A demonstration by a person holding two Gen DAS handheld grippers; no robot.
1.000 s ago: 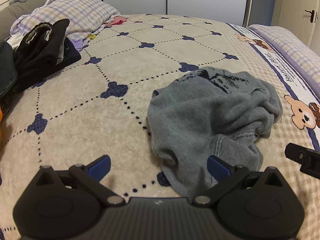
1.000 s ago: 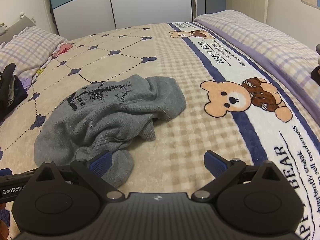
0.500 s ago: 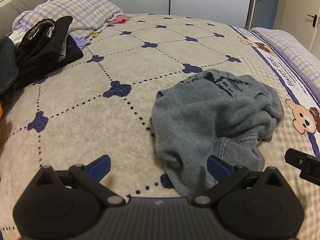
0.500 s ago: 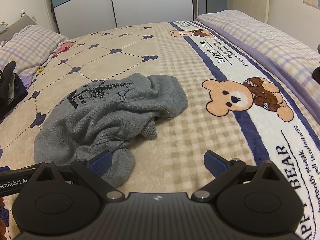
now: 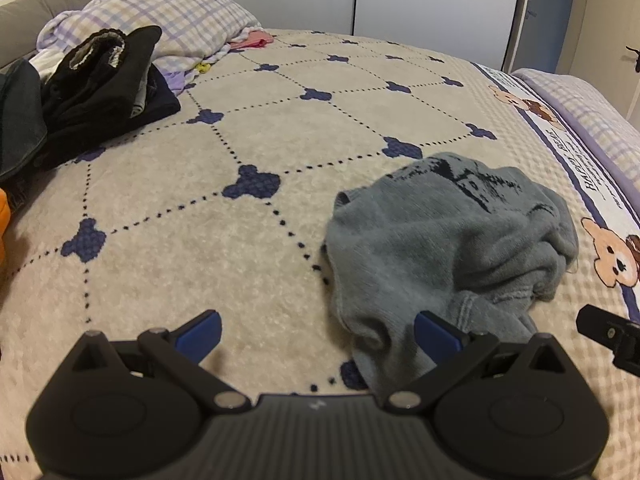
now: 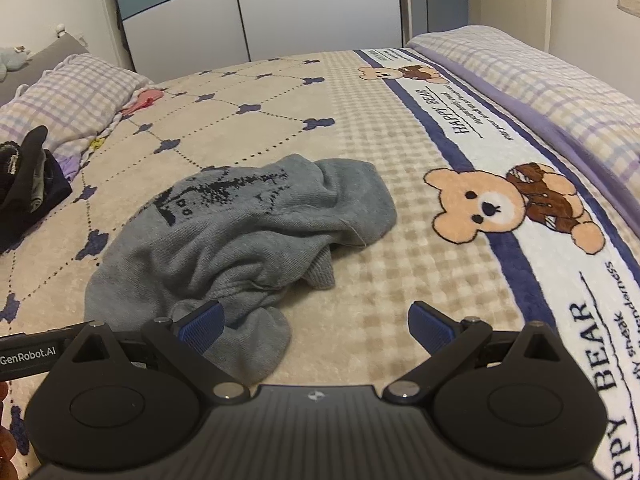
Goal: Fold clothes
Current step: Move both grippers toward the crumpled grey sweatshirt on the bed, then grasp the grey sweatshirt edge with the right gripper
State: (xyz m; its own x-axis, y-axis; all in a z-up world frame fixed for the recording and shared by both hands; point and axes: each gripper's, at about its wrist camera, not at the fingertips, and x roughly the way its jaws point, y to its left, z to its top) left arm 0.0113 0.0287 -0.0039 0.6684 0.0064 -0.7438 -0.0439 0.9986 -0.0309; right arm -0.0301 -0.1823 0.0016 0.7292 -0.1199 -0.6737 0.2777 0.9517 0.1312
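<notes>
The grey sweater [image 5: 448, 248] lay crumpled in a heap on the bed blanket [image 5: 240, 152], its dark print uppermost toward 12 o'clock and a loose sleeve or hem trailing toward 6 o'clock. In the left wrist view it sat at about 2 o'clock from the left gripper [image 5: 318, 334]; in the right wrist view it sat at about 10 o'clock from the right gripper [image 6: 316, 326].

Both grippers had their jaws spread wide with nothing between them. The left one's right pad hung over the near edge of the sweater, and the right one's left pad hung over the trailing end; whether either pad touched the cloth could not be told.

A pile of dark clothes [image 5: 100, 88] rested well apart at 10 o'clock in the left view, beside a checked pillow [image 5: 168, 12].

The step in hand looked like the opening one: picking the garment up so it could be spread flat. To do that well, each gripper would best take 1 layer only, at 2 separate points along an edge such as the hem or shoulders, not a bunched fold. A pinch on the trailing end alone would likely lift the garment twisted. Lifting and shaking it out over the bare blanket at 11 o'clock should give room for clean folds.
</notes>
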